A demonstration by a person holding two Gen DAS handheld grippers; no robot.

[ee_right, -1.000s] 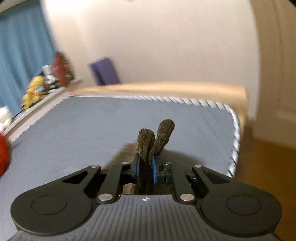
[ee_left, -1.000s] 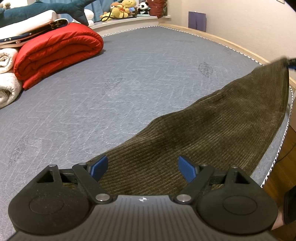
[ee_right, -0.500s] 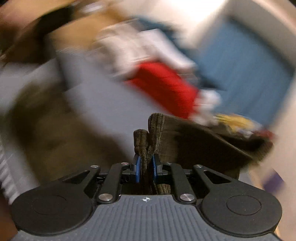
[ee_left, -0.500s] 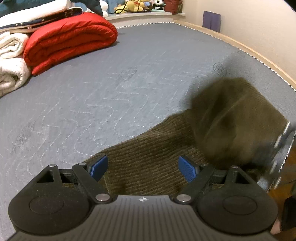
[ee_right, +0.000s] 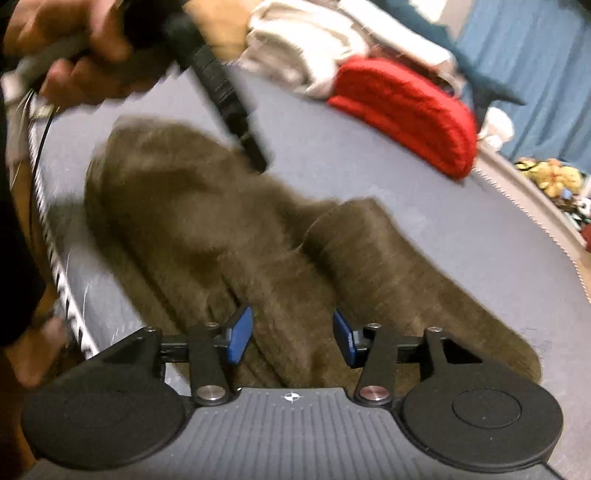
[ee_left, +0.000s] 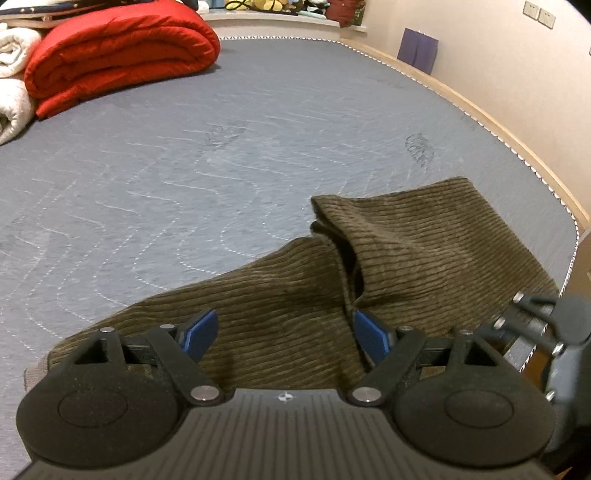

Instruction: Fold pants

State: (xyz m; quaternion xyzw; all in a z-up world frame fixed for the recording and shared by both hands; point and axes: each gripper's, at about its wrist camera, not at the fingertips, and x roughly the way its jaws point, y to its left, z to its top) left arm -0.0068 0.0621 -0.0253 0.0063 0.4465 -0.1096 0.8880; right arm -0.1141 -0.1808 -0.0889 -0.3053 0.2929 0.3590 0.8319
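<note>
Brown corduroy pants [ee_left: 424,254] lie on the grey mattress [ee_left: 221,147], near its front right corner, with the leg end folded back over the rest. My left gripper [ee_left: 284,336] is open, just above the lower part of the pants. My right gripper [ee_right: 291,336] is open and empty over the pants [ee_right: 229,236]; this view is blurred. The right gripper also shows at the right edge of the left wrist view [ee_left: 543,325]. The left gripper's handle and the hand on it [ee_right: 92,40] show at the top left of the right wrist view.
A folded red quilt [ee_left: 118,55] and white rolled blankets [ee_left: 14,85] lie at the far left of the mattress. Plush toys [ee_left: 258,4] sit on the sill behind. The mattress edge [ee_left: 517,155] and a wooden frame run along the right, by the wall.
My right gripper swung the pant leg end over and let go; its jaws went from shut on the fabric to open. The leg now lies folded back. My left gripper stayed open.
</note>
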